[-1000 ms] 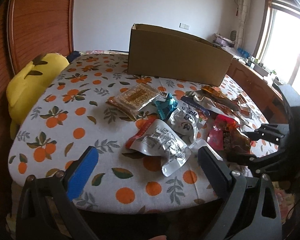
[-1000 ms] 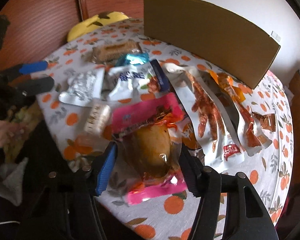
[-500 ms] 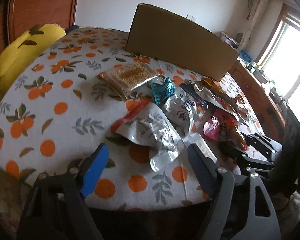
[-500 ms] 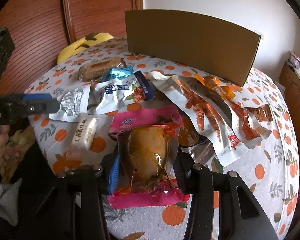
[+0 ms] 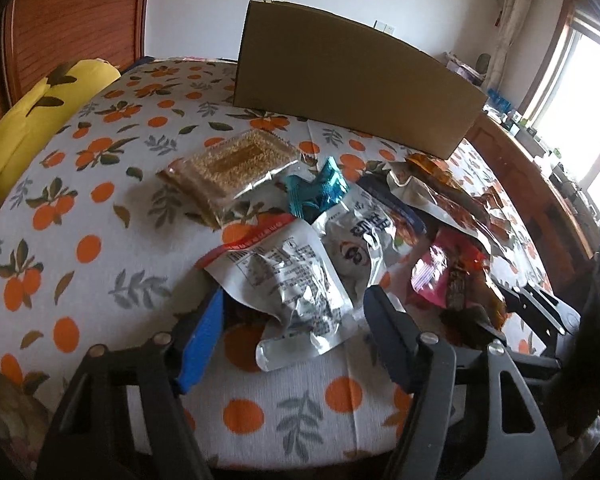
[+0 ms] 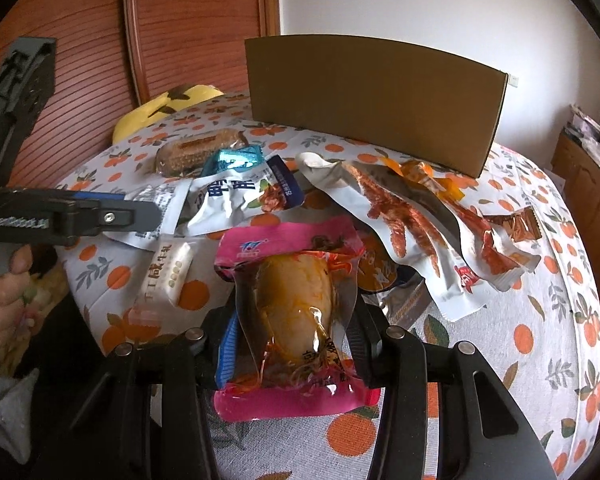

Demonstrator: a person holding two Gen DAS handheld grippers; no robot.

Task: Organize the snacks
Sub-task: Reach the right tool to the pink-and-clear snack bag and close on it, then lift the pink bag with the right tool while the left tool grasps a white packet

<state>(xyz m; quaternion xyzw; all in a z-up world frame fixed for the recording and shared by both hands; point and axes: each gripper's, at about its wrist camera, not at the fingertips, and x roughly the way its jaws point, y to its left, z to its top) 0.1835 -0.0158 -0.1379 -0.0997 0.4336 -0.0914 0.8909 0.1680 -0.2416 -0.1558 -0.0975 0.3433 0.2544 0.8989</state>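
1. Fingers of my right gripper (image 6: 290, 336) are clenched on the pink snack pack (image 6: 288, 316), one pad on each side of its clear window with the yellowish food inside; the red writing at its near end is too crumpled for me to read.
2. My left gripper (image 5: 296, 334) has just been closing; the silver pouch (image 5: 288, 280) lies between its fingers, but the pads do not press it. Its small black print is unreadable.
3. Beyond the left fingers lie a teal wrapper (image 5: 318, 194), a clear pack of brown crisp squares (image 5: 236, 162) and a white-and-blue bag (image 6: 240, 196) with large Chinese characters.
4. Right of my right fingers, long packs picture chicken feet (image 6: 396, 220).
5. Past everything, a cardboard box (image 6: 372, 96) stands on the table (image 5: 100, 216) with its orange-print cloth.
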